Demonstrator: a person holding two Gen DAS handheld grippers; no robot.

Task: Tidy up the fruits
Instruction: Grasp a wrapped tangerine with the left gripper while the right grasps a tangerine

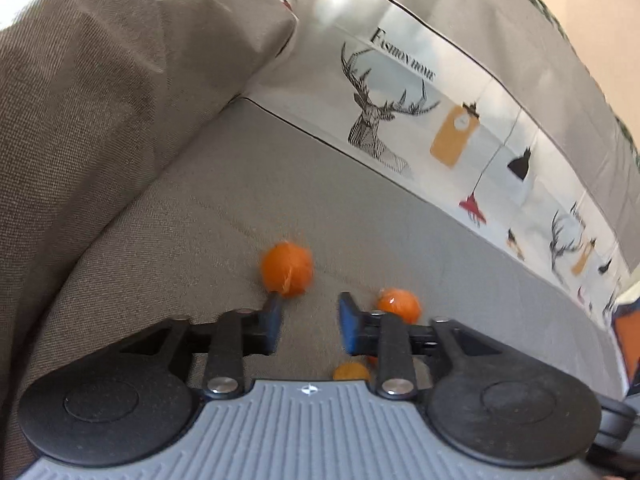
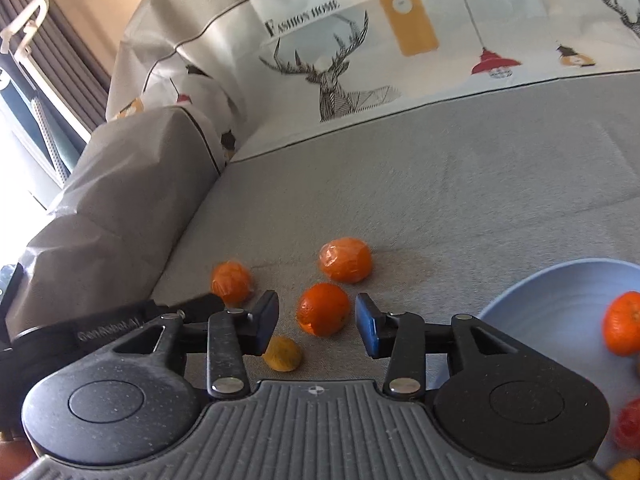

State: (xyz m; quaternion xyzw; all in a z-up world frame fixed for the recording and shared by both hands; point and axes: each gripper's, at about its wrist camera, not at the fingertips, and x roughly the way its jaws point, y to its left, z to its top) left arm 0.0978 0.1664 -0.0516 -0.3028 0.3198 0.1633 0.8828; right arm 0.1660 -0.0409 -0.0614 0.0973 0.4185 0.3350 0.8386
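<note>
The grey sofa seat (image 2: pixel 440 184) carries a blue bowl (image 2: pixel 532 292) at 4 o'clock. The right gripper (image 2: pixel 317 318) has released, empty jaws around a wrapped orange (image 2: pixel 322 309). The left gripper (image 1: pixel 308 320) is also released, with oranges (image 1: pixel 286 268) at 12 o'clock.

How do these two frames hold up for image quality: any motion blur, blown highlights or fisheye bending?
Left wrist view: motion blur smears the orange and the printed cover; the cover's black piping bows from the fisheye. Right wrist view: sharper, the wrapped oranges show crisp plastic glints and soft shadows; the window at left is blown out white; the blue bowl curves at the frame edge.
</note>
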